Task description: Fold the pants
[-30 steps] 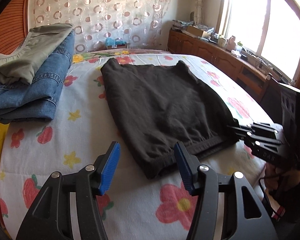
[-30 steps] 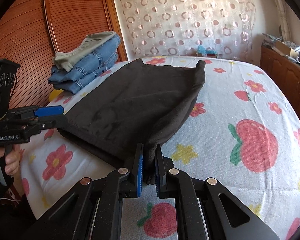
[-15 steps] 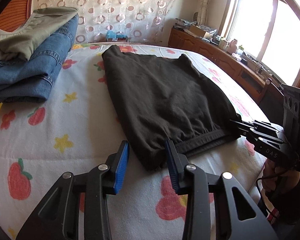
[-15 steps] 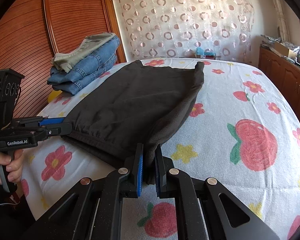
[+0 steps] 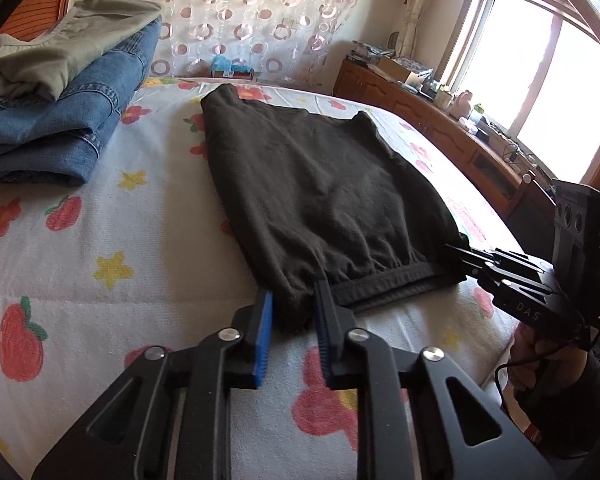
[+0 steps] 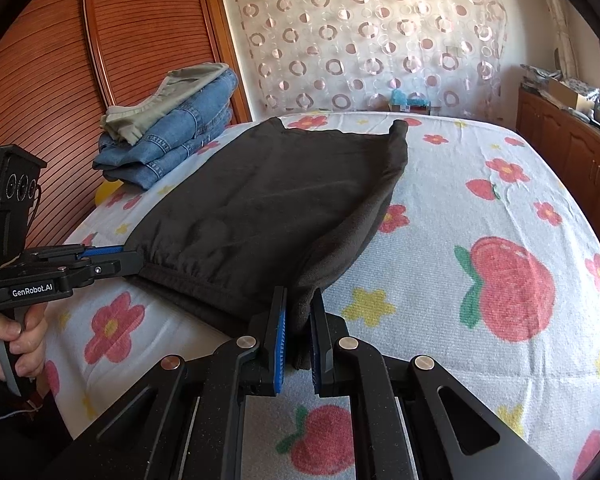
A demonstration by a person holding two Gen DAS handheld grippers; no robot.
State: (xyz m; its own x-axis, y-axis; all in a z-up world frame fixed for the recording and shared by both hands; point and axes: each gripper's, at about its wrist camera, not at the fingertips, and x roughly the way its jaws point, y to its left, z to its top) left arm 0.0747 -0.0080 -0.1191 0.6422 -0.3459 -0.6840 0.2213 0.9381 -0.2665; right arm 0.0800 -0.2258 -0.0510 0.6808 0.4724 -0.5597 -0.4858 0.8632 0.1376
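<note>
A pair of dark brown, soft knit pants (image 5: 324, 192) lies flat on a bed covered with a white sheet printed with red flowers, strawberries and yellow stars (image 5: 80, 248). The pants are doubled over. Their long axis runs from the elastic waistband at the near edge of the bed away toward a sheer curtain patterned with circles (image 6: 372, 40) at the far side, where two corners of the cloth stick up slightly.

The left gripper (image 5: 293, 312) has its blue-padded jaws closing around the waistband corner on one side, with the dark cloth between them. The right gripper (image 6: 299, 330) is clamped tight on the opposite waistband corner, a bunched fold of cloth pinched between its pads. A hand (image 6: 10, 340) holds the left gripper's handle in the right wrist view.

Beyond the pants, toward a ribbed wooden wardrobe door (image 6: 100, 60), sits a stack of folded blue jeans (image 5: 64, 120) with a folded olive-green garment (image 5: 60, 40) on top. On the pants' other side, past the bed, a wooden cabinet (image 5: 440, 120) stands under a bright window.
</note>
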